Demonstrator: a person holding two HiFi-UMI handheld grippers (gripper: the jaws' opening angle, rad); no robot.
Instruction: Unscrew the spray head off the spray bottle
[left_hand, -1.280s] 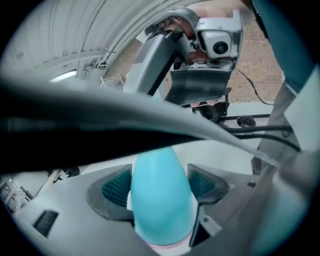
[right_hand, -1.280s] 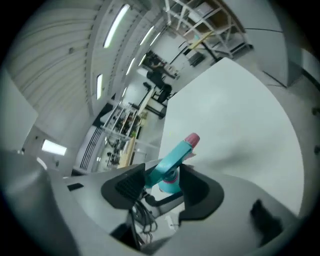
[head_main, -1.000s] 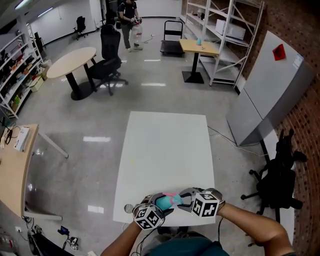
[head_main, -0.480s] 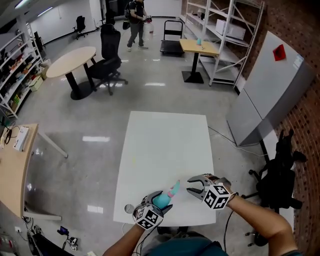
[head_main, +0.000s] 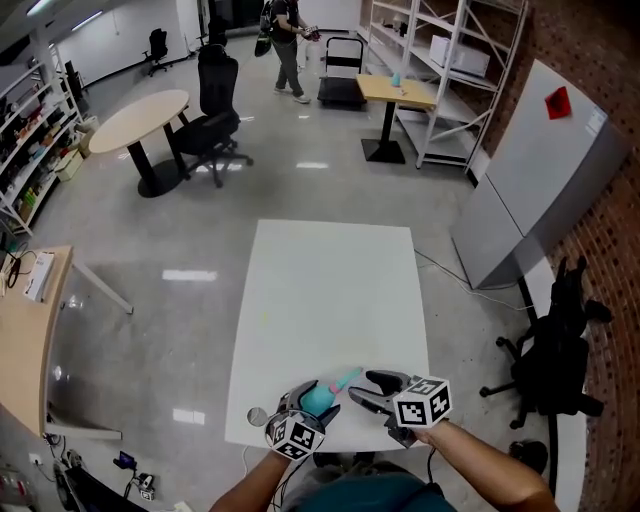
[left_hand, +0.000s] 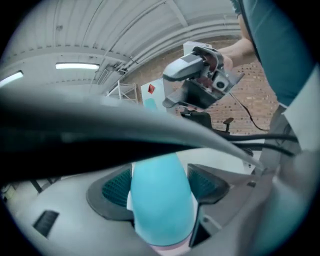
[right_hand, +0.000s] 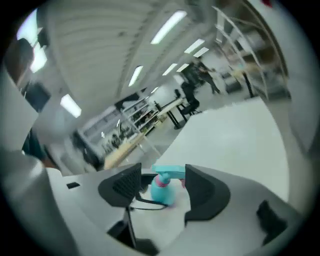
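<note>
A teal spray bottle (head_main: 322, 396) with a pink collar and teal spray head (head_main: 346, 378) leans to the right over the near edge of the white table (head_main: 330, 290). My left gripper (head_main: 308, 408) is shut on the bottle's body; in the left gripper view the teal body (left_hand: 162, 200) fills the gap between both pads. My right gripper (head_main: 362, 388) hovers just right of the spray head, open. Its jaws have just been opening and nothing is between them. In the right gripper view the bottle (right_hand: 163, 191) stands ahead, beyond the pads.
A small grey round object (head_main: 258, 416) lies at the table's near left corner. A black office chair (head_main: 555, 350) stands to the right, a grey panel (head_main: 540, 190) beyond it. A wooden desk (head_main: 30, 330) is at the left. A person (head_main: 285, 40) walks far behind.
My right gripper let go of the spray head, swung out to the right, then came back beside it with wider jaws. The left gripper and bottle sank slightly and tilted.
</note>
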